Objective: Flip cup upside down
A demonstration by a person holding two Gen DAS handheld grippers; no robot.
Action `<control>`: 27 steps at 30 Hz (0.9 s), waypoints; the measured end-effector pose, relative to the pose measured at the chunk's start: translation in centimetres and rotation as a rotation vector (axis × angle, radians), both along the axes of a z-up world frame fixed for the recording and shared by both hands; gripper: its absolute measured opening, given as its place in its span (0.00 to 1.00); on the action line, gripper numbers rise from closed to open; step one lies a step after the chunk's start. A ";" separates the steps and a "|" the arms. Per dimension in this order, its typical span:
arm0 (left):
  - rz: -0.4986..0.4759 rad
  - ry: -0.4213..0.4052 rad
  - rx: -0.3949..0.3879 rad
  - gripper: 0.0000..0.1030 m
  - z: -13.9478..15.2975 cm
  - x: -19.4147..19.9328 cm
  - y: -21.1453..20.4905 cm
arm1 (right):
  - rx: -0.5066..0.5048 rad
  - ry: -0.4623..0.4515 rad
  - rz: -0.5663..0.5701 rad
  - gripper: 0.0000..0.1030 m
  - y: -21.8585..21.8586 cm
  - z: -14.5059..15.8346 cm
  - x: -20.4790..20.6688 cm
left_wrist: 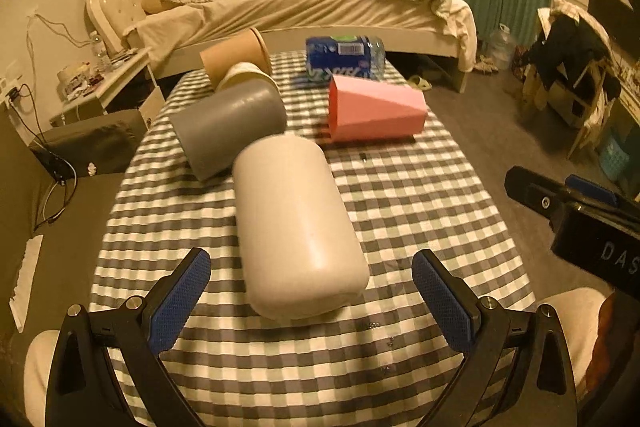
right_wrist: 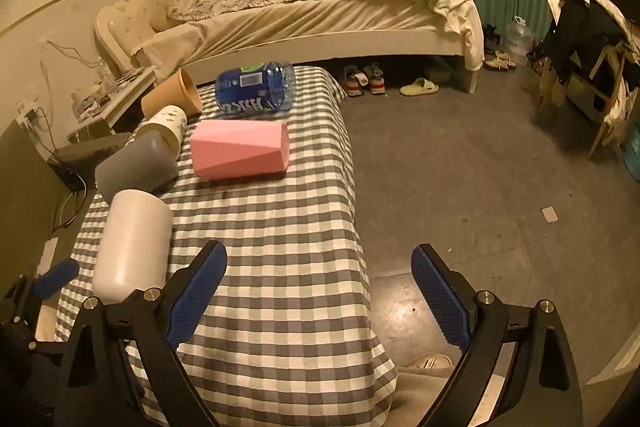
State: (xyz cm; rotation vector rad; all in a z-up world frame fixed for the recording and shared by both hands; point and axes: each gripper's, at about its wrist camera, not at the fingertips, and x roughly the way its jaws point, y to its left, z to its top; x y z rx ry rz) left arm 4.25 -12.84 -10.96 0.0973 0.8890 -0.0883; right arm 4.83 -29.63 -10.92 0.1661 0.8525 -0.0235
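A white cup lies on its side on the checkered table, closed end towards me. My left gripper is open, its blue pads either side of the cup's near end, not touching. The cup also shows in the right wrist view. My right gripper is open and empty over the table's right edge, to the right of the cup. Behind lie a grey cup, a pink faceted cup, a patterned white cup and a tan cup, all on their sides.
A blue-labelled water bottle lies at the table's far end. The right gripper's body shows at the right in the left wrist view. A bed, shoes and a cluttered chair stand beyond. Bare floor lies right of the table.
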 end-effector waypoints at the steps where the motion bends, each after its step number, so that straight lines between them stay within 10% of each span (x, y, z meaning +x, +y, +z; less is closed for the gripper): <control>1: -0.004 0.003 0.002 0.99 -0.3 0.0 -0.1 | 0.003 0.005 -0.003 0.91 -0.1 -0.2 0.1; 8: -0.031 -0.007 0.039 0.73 -1.2 0.1 -0.3 | 0.024 0.020 -0.015 0.91 -0.9 -0.9 0.3; 27: -0.048 -0.026 0.042 0.71 4.0 -1.8 1.4 | -0.008 -0.048 0.016 0.91 1.2 1.8 -1.6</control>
